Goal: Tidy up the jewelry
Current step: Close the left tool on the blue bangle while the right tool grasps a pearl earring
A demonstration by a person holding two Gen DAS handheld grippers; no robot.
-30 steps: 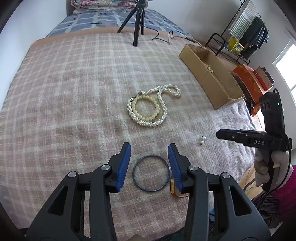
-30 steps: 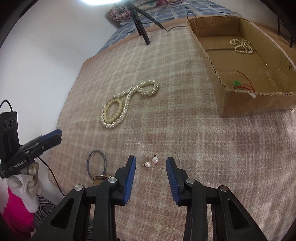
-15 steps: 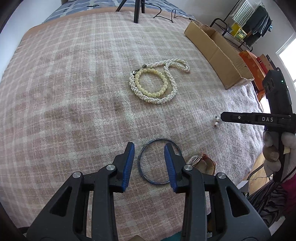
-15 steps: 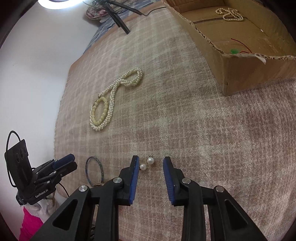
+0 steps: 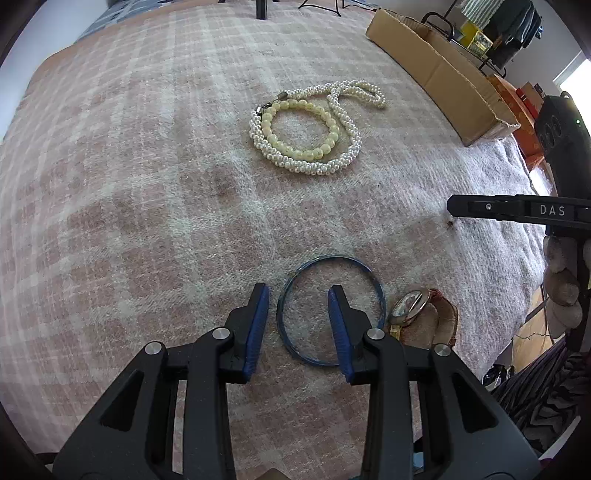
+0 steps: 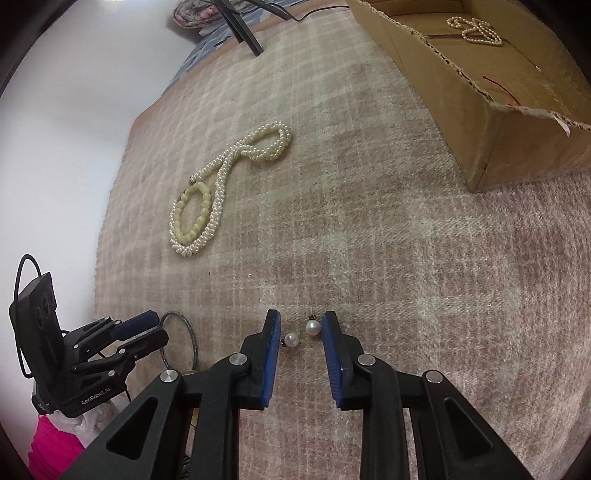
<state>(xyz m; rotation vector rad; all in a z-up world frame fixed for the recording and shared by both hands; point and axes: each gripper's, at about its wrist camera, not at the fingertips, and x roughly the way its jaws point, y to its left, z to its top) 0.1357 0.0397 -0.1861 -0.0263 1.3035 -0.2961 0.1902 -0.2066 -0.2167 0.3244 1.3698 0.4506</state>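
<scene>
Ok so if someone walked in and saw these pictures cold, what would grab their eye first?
Probably the white pearl necklace looped around a cream bead bracelet, mid-blanket. Next, the open left gripper straddling the near-left rim of a blue bangle, beside a wristwatch. Then the two pearl earrings between the open right gripper's fingers, with the cardboard box far right holding another pearl strand.

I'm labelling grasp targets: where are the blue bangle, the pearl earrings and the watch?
blue bangle (image 5: 373, 280): left wrist view, upper right rim.
pearl earrings (image 6: 312, 327): right wrist view, right pearl.
watch (image 5: 410, 307): left wrist view, dial.
</scene>
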